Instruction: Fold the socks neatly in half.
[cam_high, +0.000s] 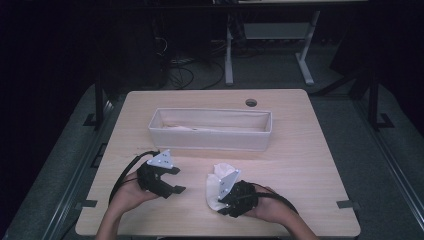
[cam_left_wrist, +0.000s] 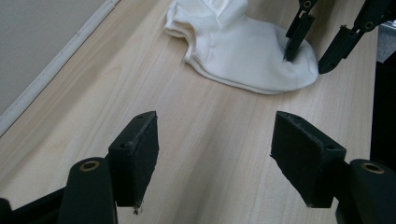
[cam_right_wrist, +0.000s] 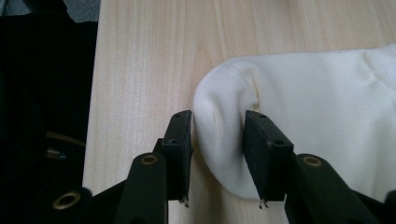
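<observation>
A white sock (cam_high: 215, 175) lies on the wooden table (cam_high: 300, 150) near its front edge, toe end toward the person. My right gripper (cam_high: 222, 207) is shut on that toe. In the right gripper view the sock (cam_right_wrist: 303, 107) bulges and creases between the two black pads of the right gripper (cam_right_wrist: 217, 144). My left gripper (cam_high: 176, 180) stands open to the left of the sock, apart from it. In the left gripper view, bare wood lies between the wide jaws of the left gripper (cam_left_wrist: 215, 144). Farther off are the sock (cam_left_wrist: 243, 46) and the right gripper (cam_left_wrist: 306, 58) on its toe.
A long white fabric bin (cam_high: 210, 142) stands across the middle of the table, behind both grippers, with something pale lying inside. A round cable hole (cam_high: 251, 102) sits near the far edge. Desk legs and cables stand on the dark floor beyond.
</observation>
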